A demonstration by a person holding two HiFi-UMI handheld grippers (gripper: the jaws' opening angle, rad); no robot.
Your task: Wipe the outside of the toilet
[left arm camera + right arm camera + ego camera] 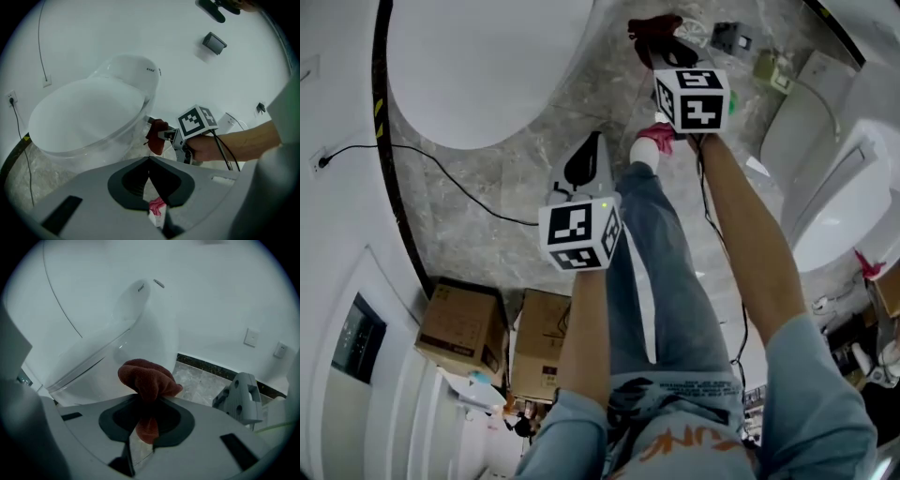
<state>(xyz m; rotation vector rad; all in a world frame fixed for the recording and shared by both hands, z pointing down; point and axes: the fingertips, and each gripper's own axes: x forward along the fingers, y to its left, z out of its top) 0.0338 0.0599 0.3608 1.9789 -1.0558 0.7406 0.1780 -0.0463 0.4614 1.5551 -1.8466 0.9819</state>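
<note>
The white toilet (478, 56) fills the head view's top left, its lid down; it also shows in the left gripper view as the toilet (89, 117) and in the right gripper view as the toilet (126, 333). My right gripper (661, 42) is shut on a dark red cloth (654, 28). That cloth (147, 378) bulges out of the jaws just short of the bowl's outer side. The left gripper (584, 159) hangs lower over the marble floor, jaws shut with nothing in them. From the left gripper view, the cloth (156, 136) sits beside the bowl's base.
A second white fixture (848, 206) stands at the right. Two cardboard boxes (461, 328) sit by the wall at lower left. A black cable (441, 173) runs across the floor. The person's pink shoe (654, 139) is between the grippers. Wall sockets (252, 337) are behind.
</note>
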